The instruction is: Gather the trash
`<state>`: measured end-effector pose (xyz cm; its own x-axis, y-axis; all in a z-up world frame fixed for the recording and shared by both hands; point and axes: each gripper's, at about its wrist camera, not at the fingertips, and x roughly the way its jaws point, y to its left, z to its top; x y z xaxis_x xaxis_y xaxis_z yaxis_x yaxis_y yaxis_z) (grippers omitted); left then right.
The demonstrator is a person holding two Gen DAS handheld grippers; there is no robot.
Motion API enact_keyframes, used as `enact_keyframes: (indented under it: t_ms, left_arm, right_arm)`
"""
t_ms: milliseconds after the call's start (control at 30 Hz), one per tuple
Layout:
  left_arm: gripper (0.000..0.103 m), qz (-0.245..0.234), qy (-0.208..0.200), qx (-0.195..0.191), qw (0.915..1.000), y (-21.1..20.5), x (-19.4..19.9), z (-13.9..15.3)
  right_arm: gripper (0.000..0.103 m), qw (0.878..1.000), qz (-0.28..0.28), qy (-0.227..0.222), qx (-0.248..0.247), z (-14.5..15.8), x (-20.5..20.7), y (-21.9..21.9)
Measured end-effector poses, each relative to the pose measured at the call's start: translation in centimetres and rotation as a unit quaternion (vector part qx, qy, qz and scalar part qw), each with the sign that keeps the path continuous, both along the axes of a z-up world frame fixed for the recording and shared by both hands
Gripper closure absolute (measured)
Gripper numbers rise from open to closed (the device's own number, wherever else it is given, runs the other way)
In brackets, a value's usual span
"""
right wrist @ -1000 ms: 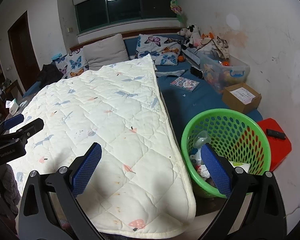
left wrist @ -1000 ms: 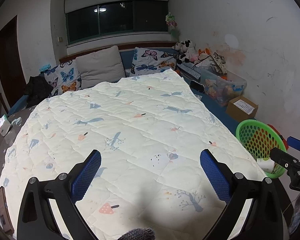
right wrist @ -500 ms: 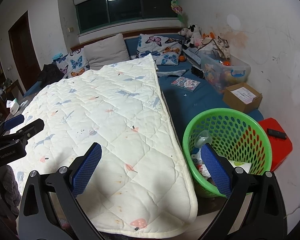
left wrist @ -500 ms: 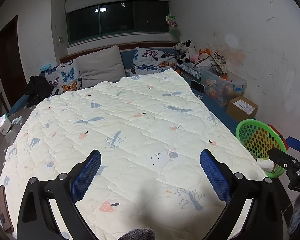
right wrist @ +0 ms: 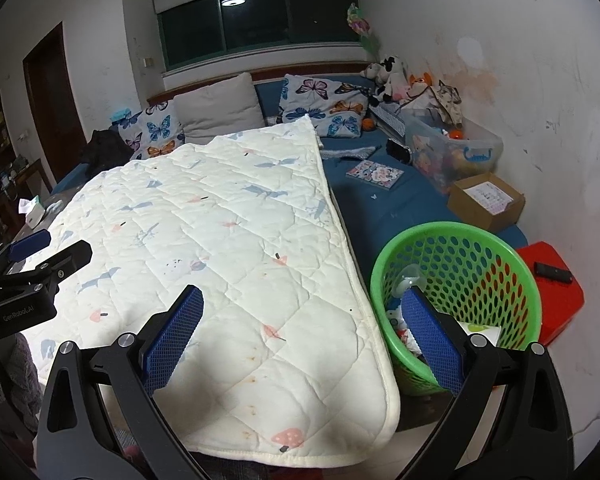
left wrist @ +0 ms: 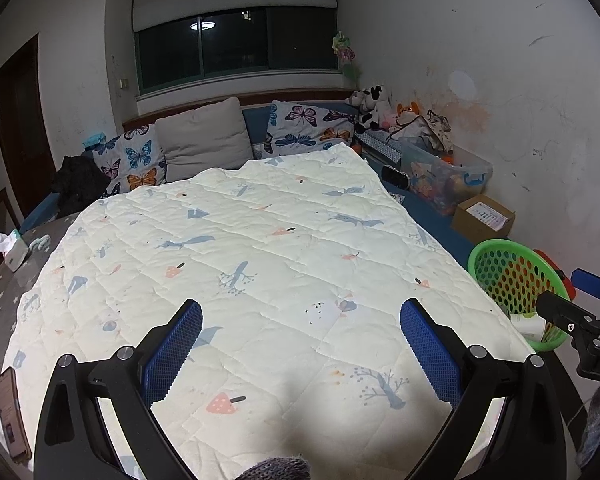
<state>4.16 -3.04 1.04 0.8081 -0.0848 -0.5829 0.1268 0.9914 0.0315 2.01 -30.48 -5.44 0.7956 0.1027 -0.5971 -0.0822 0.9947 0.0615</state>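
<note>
Two hand-held tools are hovering over the foot of a bed (left wrist: 432, 216) covered by a cream quilt (left wrist: 260, 264) printed with small trees and mushrooms. The left tool (left wrist: 300, 356) is standing with its blue pads spread wide and nothing between them; the right tool (right wrist: 302, 340) is likewise gaping and empty. The green mesh basket (right wrist: 500, 264), already holding some crumpled white trash (right wrist: 404, 320) and what looks like a clear plastic piece, is sitting on the floor just beside the bed's right edge, directly ahead of the right tool's right finger, so the right hand is clearly the nearer one. From the left tool the basket (left wrist: 512, 276) is lying well off to the right. No loose trash is showing on the quilt itself. Compared with a second ago, both views are drifting only slightly: the basket is sitting a little farther right in the left view, and both tools are staying just as wide.
</note>
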Motion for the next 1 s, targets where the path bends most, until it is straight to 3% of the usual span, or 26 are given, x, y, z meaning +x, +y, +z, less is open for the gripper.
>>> enact_keyframes:
  t_ms: [1000]
  left_arm:
    - [0.007,0.000,-0.010,-0.005,0.9999,0.3,-1.4,0.4]
  right_arm:
    - [0.005,1.000,0.006,-0.010,-0.004,0.5,-1.1,0.8]
